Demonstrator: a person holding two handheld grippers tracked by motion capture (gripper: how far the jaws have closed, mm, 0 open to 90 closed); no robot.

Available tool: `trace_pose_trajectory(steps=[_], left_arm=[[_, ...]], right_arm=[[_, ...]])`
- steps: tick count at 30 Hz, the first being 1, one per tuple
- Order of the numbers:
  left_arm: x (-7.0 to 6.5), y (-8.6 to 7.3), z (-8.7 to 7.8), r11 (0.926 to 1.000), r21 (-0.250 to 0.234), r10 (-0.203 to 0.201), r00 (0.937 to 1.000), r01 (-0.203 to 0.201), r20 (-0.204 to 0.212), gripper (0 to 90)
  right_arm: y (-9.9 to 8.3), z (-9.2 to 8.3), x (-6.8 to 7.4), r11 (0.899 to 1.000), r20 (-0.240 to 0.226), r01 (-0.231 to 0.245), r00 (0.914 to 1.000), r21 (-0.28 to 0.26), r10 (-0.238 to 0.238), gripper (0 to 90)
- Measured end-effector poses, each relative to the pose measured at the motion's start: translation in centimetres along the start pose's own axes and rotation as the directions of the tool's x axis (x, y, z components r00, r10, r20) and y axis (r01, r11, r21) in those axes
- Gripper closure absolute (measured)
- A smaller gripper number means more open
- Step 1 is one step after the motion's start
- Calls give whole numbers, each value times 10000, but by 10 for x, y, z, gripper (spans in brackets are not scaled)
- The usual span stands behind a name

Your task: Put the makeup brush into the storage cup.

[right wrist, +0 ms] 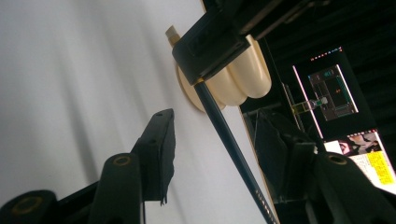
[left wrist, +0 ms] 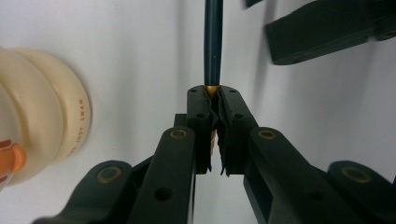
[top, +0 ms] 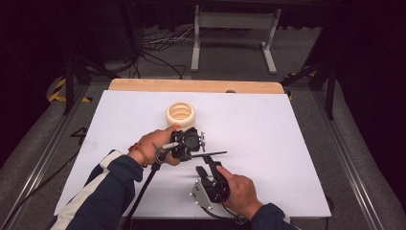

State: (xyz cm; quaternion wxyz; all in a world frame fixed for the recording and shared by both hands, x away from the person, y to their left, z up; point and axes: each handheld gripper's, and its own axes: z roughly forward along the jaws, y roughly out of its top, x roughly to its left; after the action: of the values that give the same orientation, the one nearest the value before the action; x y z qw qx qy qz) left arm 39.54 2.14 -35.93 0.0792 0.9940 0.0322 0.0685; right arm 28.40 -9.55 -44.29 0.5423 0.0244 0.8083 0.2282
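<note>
Nearest, the right claw (top: 207, 168) reaches forward, part-open around the dark pencil (top: 210, 154) without pressing it, while the left claw (left wrist: 214, 100), level above the desk (top: 268, 129), clamps its gold end; a cream ribbed ring (left wrist: 42, 126) lies left.

High view looks down on the table (top: 268, 143); both gripper views, close, perhaps share the pencil (left wrist: 213, 42).
</note>
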Motion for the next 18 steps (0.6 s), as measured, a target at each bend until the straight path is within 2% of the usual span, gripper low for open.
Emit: trace_pose_trajectory(steps=[1, 2, 4, 8, 11, 12, 14, 16, 18], left_arm=[[-1, 1, -1, 10000, 32, 36, 10000, -36, 42, 841], [-2, 1, 0, 9999, -5, 145, 9999, -145, 75, 840], [-4, 2, 0, 9999, 73, 99, 10000, -99, 3, 841], [-5, 4, 1, 9998, 121, 123, 9998, -124, 127, 841], [-5, 6, 3, 9998, 117, 150, 9998, -151, 91, 840], [-6, 7, 3, 9997, 168, 199, 9997, -200, 108, 840], [-7, 9, 5, 9995, 252, 167, 9998, -169, 92, 840], [-8, 11, 6, 9993, 277, 265, 9996, -268, 123, 840], [-8, 12, 7, 9992, 280, 274, 9995, -277, 133, 840]], right_arm=[[1, 3, 2, 9999, -39, 80, 10000, 94, -80, 532], [2, 5, 3, 9986, 1, 441, 9990, 303, -441, 557], [3, 8, 5, 9981, 122, 482, 9987, 387, -487, 575], [7, 13, 6, 9957, 344, 709, 9967, 590, -730, 584], [8, 17, 8, 9936, 218, 762, 9967, 836, -783, 636], [8, 18, 7, 9913, 218, 1005, 9945, 852, -1027, 655], [9, 19, 11, 9903, 128, 1070, 9940, 883, -1085, 681], [10, 20, 10, 9836, 233, 1495, 9880, 1009, -1525, 735], [11, 21, 10, 9853, 125, 1387, 9900, 1001, -1407, 762]])
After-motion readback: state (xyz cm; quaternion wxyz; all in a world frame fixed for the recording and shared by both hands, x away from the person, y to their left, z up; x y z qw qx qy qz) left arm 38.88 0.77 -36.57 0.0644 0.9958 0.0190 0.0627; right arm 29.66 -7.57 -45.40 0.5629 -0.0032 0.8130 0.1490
